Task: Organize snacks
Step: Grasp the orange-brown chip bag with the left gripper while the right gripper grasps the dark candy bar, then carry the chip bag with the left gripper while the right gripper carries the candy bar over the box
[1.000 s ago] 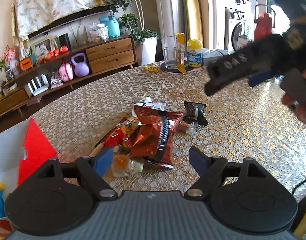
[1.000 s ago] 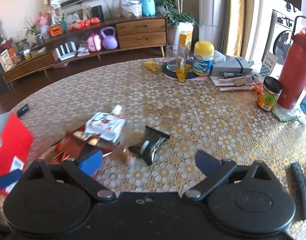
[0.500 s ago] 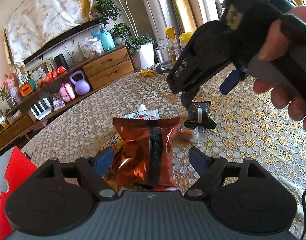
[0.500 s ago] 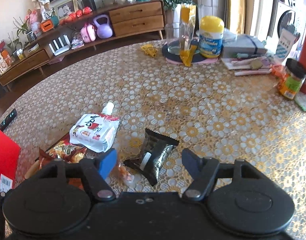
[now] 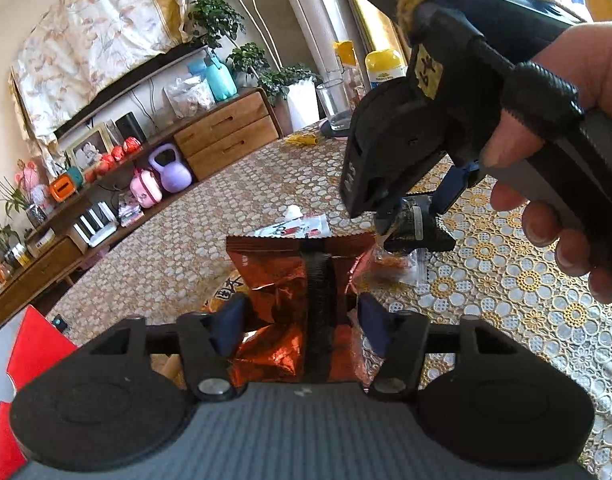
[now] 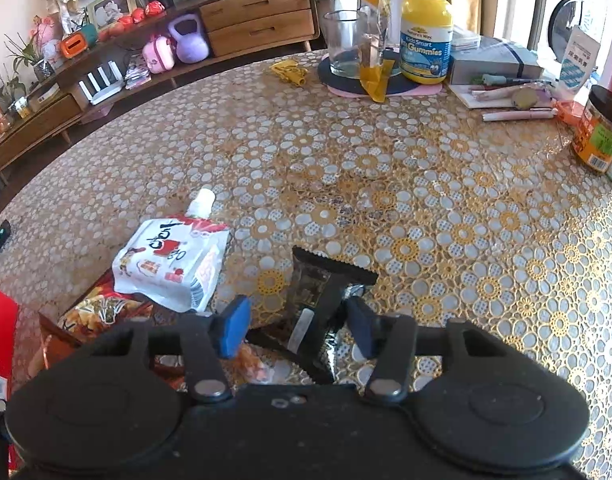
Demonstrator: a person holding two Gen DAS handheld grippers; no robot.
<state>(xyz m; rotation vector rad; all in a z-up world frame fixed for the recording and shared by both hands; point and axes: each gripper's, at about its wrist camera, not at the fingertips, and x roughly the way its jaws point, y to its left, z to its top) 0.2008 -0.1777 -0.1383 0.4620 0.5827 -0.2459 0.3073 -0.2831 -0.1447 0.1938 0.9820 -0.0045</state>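
Spreading wide behind the snacks, the table (image 6: 386,152) with its gold flower cloth is bare in the middle. Its far edge is crowded by a glass (image 6: 348,42), a yellow gummies bottle (image 6: 425,38), a grey box (image 6: 492,62), pens and a jar (image 6: 598,132). The near left edge meets a red box (image 5: 37,356).

The left gripper (image 5: 301,320) has its blue pads pressed into both sides of the red-brown foil bag (image 5: 301,280), which crumples between them and stands up toward the camera. It seems lifted off the pile, but the view does not show this well.

The right gripper (image 6: 295,326) is half open around the black packet (image 6: 320,300), which lies flat on the cloth. The right pad (image 6: 360,326) touches the packet's edge, while the left pad (image 6: 231,326) stays a little apart. Just left of it lies the white spouted pouch (image 6: 169,266), resting partly on an orange snack bag (image 6: 101,312). In the left wrist view the right hand (image 5: 566,152) holds its gripper low over the black packet.
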